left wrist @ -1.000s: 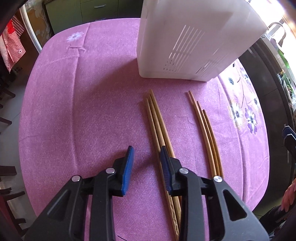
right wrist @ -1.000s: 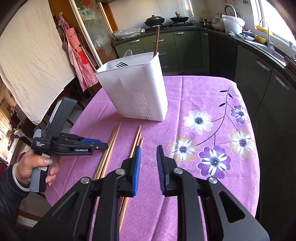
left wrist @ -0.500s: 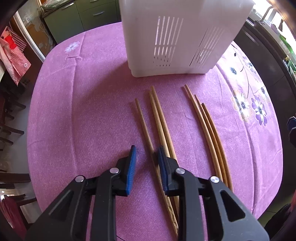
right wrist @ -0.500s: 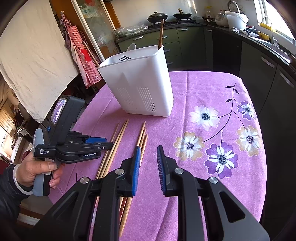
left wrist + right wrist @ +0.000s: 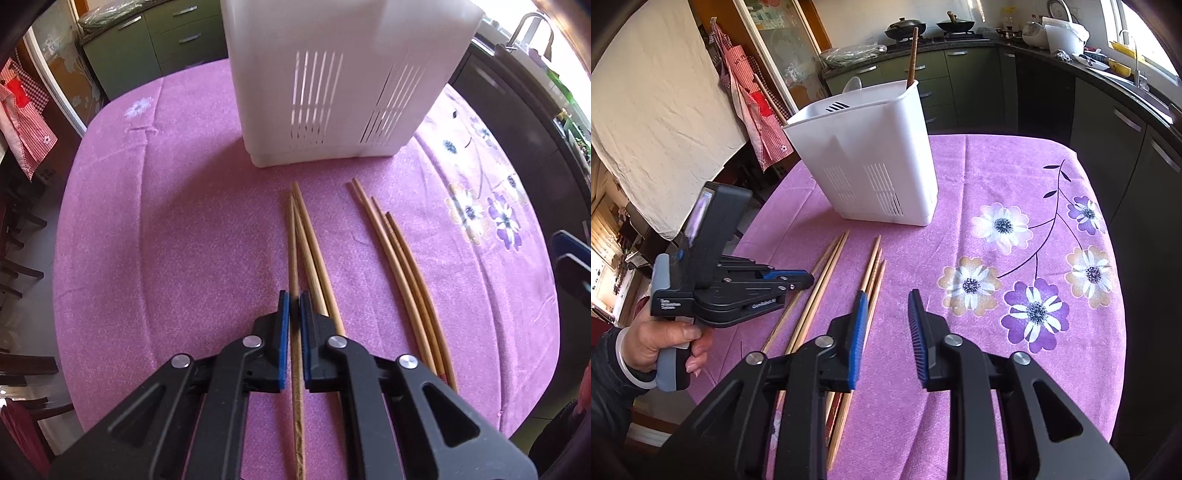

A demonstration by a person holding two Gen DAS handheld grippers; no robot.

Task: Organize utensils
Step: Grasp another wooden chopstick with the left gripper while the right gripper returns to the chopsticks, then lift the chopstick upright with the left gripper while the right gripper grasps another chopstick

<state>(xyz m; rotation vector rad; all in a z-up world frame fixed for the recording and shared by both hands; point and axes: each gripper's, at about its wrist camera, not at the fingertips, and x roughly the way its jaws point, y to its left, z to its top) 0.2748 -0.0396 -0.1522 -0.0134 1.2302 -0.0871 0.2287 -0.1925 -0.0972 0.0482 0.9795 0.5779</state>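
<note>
Bamboo: the left gripper (image 5: pixel 294 308) was clenched on one chopstick (image 5: pixel 293 254), the leftmost of a set of three lying on the purple tablecloth (image 5: pixel 166 240).
Neighbours: the two other chopsticks (image 5: pixel 314 258) of that set lay touching or just beside the held one, their tips meeting near the far end.
Second set: four more chopsticks (image 5: pixel 402 266) lay to the right, apart from the first set.
Right gripper (image 5: pixel 886 321): released, jaws apart, hovering over the near ends of the second set, holding nothing.
Holder: the white slotted bin (image 5: pixel 864 162) stood just beyond the chopstick tips; one dark stick (image 5: pixel 911 55) stood upright inside it.
Risk, slip: the grip sat partway along a thin, smooth stick, so it could probably pivot or slide out when lifted.
Risk, drag: a lift that was not straight up would likely nudge the touching neighbours and scatter them.
Risk, entry: the long stick might catch the bin's rim if tilted too little.
Edges: the table's near edge lay close behind both grippers; a rolled stick could drop off.
Room: open cloth lay to the left of the held chopstick and on the flowered right side (image 5: pixel 1034 258).
</note>
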